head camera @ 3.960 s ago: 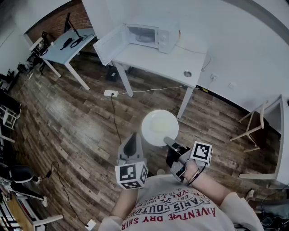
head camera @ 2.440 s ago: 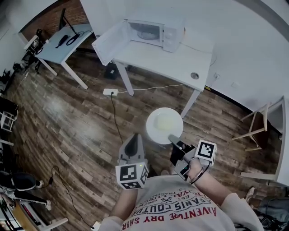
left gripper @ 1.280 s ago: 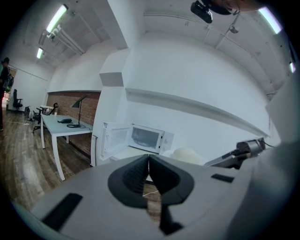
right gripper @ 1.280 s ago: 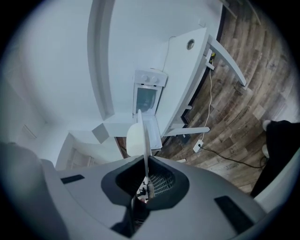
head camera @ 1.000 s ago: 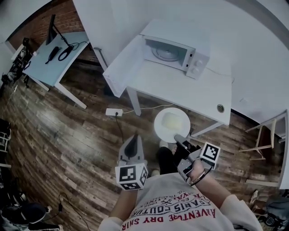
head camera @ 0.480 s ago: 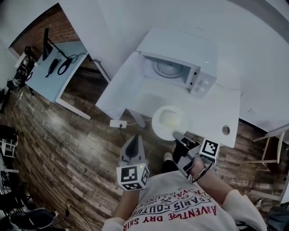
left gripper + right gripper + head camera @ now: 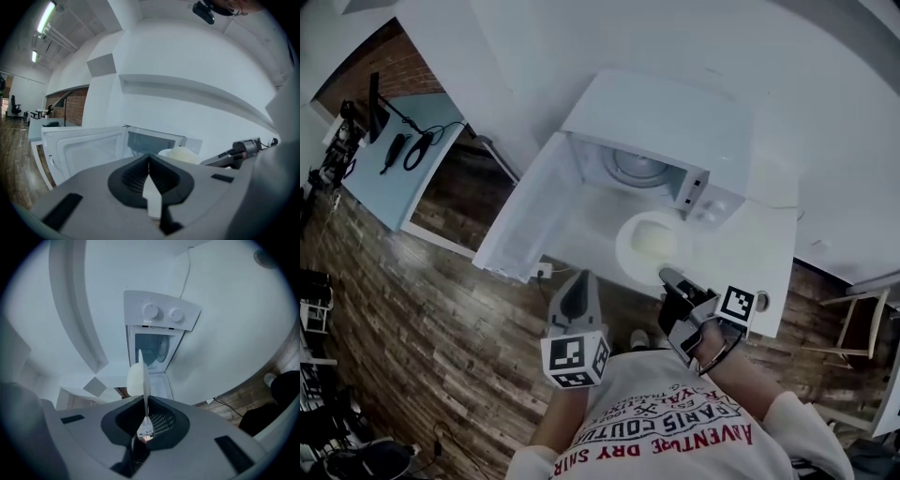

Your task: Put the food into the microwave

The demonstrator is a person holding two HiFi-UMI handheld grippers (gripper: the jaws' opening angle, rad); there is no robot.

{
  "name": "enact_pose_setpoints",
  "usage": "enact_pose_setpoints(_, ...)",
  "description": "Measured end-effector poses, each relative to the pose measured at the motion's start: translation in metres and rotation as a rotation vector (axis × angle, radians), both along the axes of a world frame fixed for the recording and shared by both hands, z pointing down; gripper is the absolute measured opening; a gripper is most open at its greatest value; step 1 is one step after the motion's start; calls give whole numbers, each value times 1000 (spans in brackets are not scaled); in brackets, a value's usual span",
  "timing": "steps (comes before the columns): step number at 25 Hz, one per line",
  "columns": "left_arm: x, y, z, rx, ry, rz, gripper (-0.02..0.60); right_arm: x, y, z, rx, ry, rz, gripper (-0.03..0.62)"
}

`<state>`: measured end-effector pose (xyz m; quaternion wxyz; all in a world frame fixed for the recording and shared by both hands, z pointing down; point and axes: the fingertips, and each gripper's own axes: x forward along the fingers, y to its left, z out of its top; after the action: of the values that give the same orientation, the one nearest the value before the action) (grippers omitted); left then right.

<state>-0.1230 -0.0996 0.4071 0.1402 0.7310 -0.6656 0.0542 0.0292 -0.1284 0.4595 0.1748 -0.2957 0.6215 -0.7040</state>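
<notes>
food: pale mound (image 7: 649,242) mid-plate; it's above the table's near part, just in front of the microwave mouth, not inside yet
plate: white, round (image 7: 624,253); carried roughly level, prob. so the food doesn't slide; near rim is the pinched one, far rim leads toward the cavity; right gripper view shows it edge-on, lined up w/ the opening
R gripper: (image 7: 667,277) jaws almost together, clamped on the plate's near rim; an edge grip leaves the whole plate sticking out front, so, as I read it, the plate can go in first while the gripper body stays outside
L gripper: (image 7: 578,278) jaws closed on each other, nothing between them; held left of the plate & apart from it; looks spare for now, maybe kept for the door
microwave: (image 7: 666,122) on the table, facing the person; turntable (image 7: 637,167) bare, so there's a free landing spot
door: (image 7: 525,220) swung wide to the left, out past the table edge; opening unobstructed
control panel: (image 7: 705,202) right of the cavity; the plate sits just in front of it, so my guess is it needs to go a bit left to centre on the opening
table: white (image 7: 764,272); near part bare under the plate
step: carry-in approach; insertion & set-down not done
risk: one-rim pinch means the far rim could droop or clip the cavity sill
</notes>
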Motion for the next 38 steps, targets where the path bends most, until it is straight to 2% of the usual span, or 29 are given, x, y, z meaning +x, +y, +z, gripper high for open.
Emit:
enact_pose_setpoints(7, 13, -45, 7, -17, 4, 80, 6, 3, -26, 6, -7, 1, 37, 22)
enact_pose_setpoints(13, 24, -103, 10, -18, 2, 217, 6, -4, -57, 10, -12, 7, 98, 21)
enact_pose_setpoints(22, 8, -179, 13, -44, -18, 365, 6, -27, -95, 20, -66, 3, 223, 21)
enact_pose_setpoints(27, 7, -197, 27, -80, -21, 406, 6, -30, -119, 35, -70, 13, 274, 21)
enact_pose_setpoints(31, 3, -209, 35, -102, -11, 430, 6, -35, -136, 46, -75, -66, 338, 23)
enact_pose_setpoints(38, 1, -223, 59, -147, 11, 462, 6, -51, -170, 61, -43, -67, 357, 22)
